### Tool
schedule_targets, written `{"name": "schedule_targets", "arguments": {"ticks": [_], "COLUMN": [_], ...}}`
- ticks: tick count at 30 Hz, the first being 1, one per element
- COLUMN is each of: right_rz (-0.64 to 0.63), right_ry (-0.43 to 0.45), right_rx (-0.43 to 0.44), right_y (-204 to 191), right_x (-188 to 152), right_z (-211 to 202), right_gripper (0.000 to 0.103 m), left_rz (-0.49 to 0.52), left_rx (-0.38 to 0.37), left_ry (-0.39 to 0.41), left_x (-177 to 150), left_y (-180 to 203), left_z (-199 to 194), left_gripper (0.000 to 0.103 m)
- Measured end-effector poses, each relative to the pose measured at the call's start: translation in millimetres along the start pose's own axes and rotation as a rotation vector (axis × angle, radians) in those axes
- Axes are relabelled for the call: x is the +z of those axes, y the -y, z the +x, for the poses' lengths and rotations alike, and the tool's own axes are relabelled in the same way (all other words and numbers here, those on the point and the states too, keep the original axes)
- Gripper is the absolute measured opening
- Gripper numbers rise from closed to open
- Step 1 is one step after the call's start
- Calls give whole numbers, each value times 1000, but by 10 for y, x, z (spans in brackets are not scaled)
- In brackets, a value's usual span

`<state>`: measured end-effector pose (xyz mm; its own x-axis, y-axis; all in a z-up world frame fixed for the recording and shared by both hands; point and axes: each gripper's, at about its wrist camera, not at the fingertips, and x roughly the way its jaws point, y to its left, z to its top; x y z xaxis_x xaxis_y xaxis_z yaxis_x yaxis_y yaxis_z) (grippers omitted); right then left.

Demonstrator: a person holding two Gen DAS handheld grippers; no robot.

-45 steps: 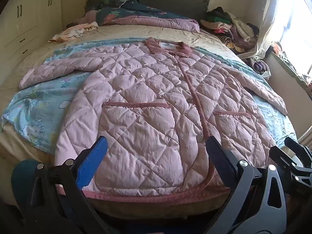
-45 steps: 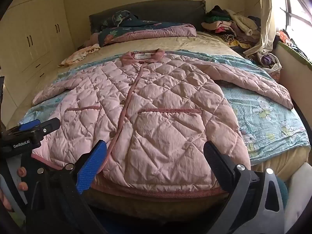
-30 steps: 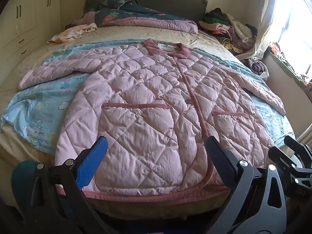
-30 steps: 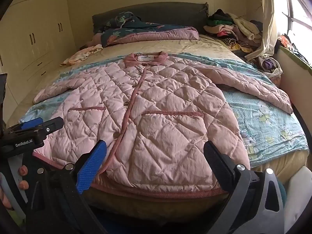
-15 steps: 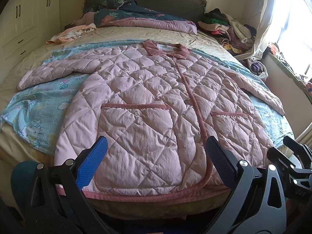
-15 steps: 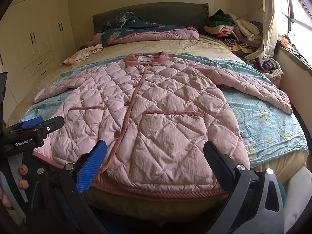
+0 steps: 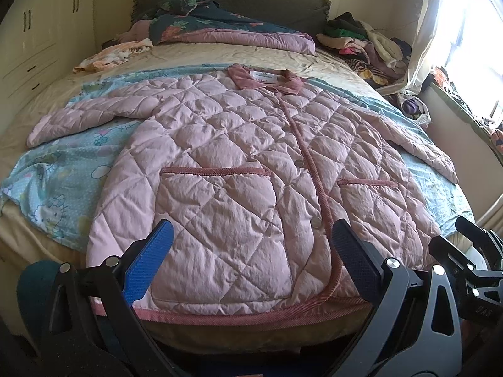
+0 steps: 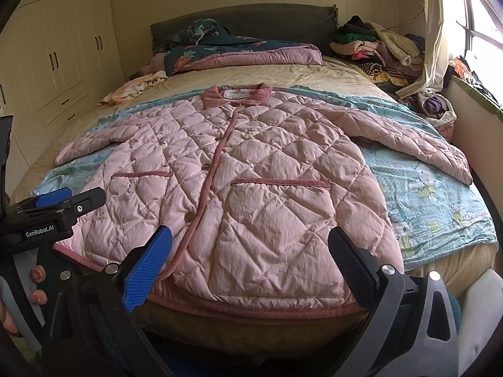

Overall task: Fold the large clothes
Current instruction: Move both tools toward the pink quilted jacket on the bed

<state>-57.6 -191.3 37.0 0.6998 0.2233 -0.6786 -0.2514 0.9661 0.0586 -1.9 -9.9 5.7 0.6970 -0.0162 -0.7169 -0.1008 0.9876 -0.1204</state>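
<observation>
A large pink quilted jacket (image 7: pixel 239 163) lies flat and face up on the bed, buttoned, collar at the far end, both sleeves spread out to the sides; it also shows in the right wrist view (image 8: pixel 251 169). My left gripper (image 7: pixel 251 260) is open and empty, hovering just short of the jacket's hem on its left half. My right gripper (image 8: pixel 248 264) is open and empty, just short of the hem on its right half. The left gripper's tips show at the left edge of the right wrist view (image 8: pixel 63 201).
The jacket rests on a light blue cartoon sheet (image 7: pixel 63 182) over a beige bed (image 8: pixel 314 75). A folded dark floral quilt (image 7: pixel 226 28) lies by the headboard. A clothes pile (image 8: pixel 377 47) sits at the far right corner. Cream wardrobes (image 8: pixel 56 56) stand on the left, a window on the right.
Both grippers have drifted slightly so the views shifted a little; the jacket has not moved and both grippers stay open.
</observation>
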Motion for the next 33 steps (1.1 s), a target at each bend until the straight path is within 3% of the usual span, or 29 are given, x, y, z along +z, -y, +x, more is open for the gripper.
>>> {"name": "schedule_targets", "arguments": {"ticks": [25, 33], "right_rz": [-1, 16], "right_ry": [-12, -34], "right_rx": [9, 19], "right_y": [-8, 85], "right_x": [31, 197], "right_z": [61, 209], "right_gripper": [99, 99], "left_rz": [-4, -5], "left_rx": [-1, -2], "left_ry": [0, -14], "left_x": [27, 197], "left_y": [33, 41], "left_z": [26, 201], "left_gripper": [95, 95]}}
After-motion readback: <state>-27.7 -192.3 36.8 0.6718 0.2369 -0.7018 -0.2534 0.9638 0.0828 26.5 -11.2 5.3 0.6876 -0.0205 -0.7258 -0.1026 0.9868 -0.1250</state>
